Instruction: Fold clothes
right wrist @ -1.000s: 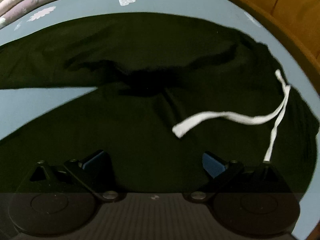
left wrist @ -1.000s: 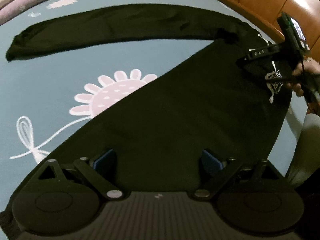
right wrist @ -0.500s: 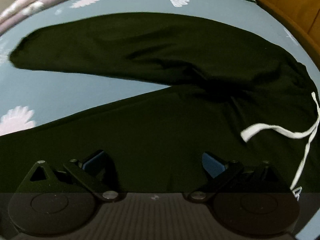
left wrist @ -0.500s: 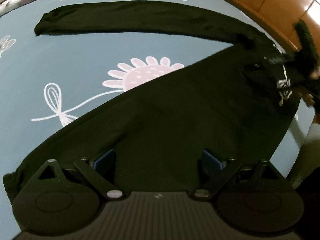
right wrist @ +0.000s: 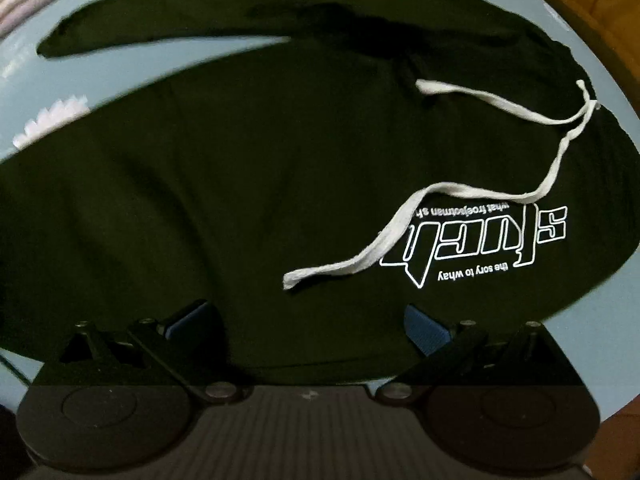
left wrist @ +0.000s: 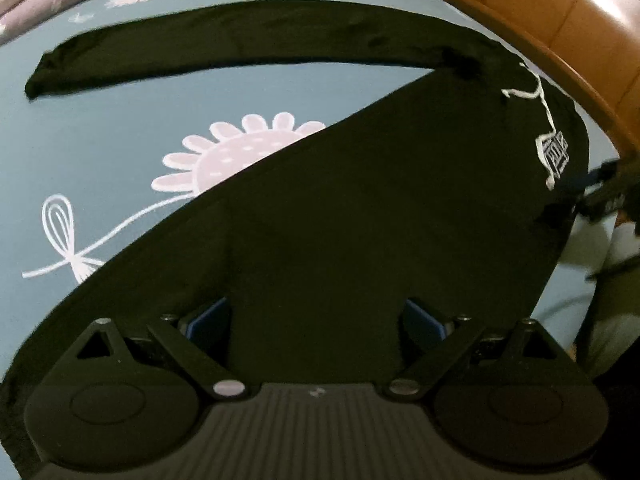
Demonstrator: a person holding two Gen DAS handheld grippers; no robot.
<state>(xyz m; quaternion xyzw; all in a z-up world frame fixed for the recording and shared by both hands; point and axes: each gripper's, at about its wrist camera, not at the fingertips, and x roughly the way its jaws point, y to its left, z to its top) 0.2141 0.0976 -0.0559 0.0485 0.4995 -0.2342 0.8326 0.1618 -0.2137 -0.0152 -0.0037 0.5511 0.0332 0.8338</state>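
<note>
Black pants [left wrist: 360, 200] are lying spread out on a blue bed sheet [left wrist: 100, 128] with a pink flower [left wrist: 236, 156] drawn on it. The left tool [left wrist: 316, 320] is hanging over one pant leg with its two fingers wide apart, gripping nothing. The right tool [right wrist: 308, 320] is also wide open and empty, just above the waist. Ahead of it a white drawstring [right wrist: 440, 200] is lying across white outline letters [right wrist: 480, 236], seen upside down. Small words read "the sory to whay". The big word is hard to read.
</note>
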